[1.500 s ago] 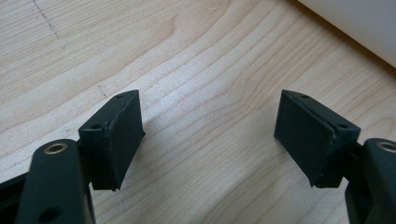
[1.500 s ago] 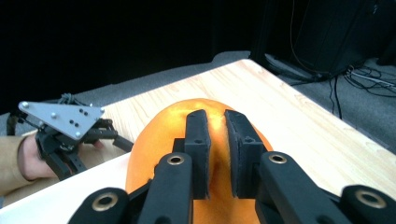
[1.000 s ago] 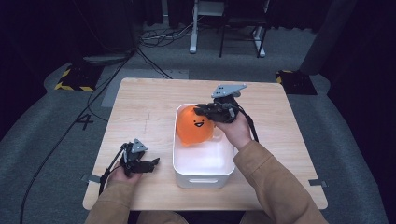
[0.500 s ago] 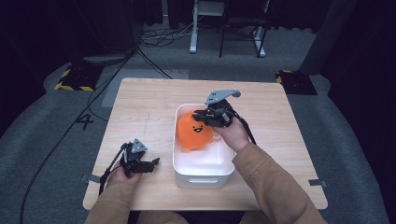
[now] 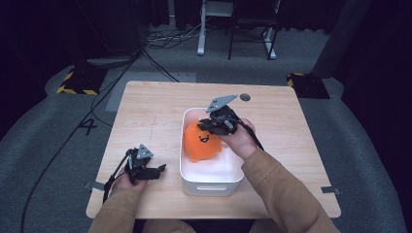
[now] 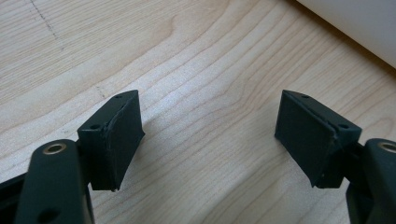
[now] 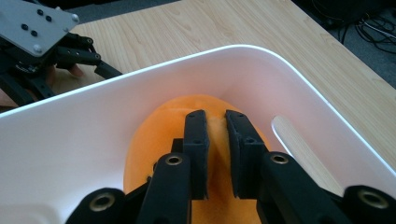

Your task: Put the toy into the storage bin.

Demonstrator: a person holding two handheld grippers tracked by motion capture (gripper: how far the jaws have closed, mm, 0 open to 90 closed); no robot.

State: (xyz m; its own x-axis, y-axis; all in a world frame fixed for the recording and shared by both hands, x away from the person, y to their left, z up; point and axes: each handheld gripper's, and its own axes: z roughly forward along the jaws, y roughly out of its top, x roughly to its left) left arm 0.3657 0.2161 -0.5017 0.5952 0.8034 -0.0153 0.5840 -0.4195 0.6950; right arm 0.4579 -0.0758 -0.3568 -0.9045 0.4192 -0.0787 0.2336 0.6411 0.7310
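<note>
The right gripper point(image 5: 210, 127) pinches a fold at the top of the orange plush toy point(image 5: 202, 141), its two black jaws drawn close together on the fabric, as the right gripper view shows point(image 7: 215, 140). Compared with a second ago, this gripper has come down and toward the person, and the plush has dropped with it from the far end of the white bin point(image 5: 211, 184) to sit lower inside, against the bin's left wall. That suggests the placing step is nearly finished: the toy appears to be resting on or just above the bin floor, and what seems left is to let go and lift clear. The plush is a rounded blob, standing roughly upright with its longer axis close to vertical and its small dark face turned up and toward the person's side of the table point(image 5: 291, 126). A pale oval handle slot point(image 7: 299, 149) shows in the bin wall just beside the toy. The left gripper point(image 5: 154, 171) has not moved; it rests on the wooden table to the left of the bin, jaws spread wide with nothing between them point(image 6: 210, 140).
</note>
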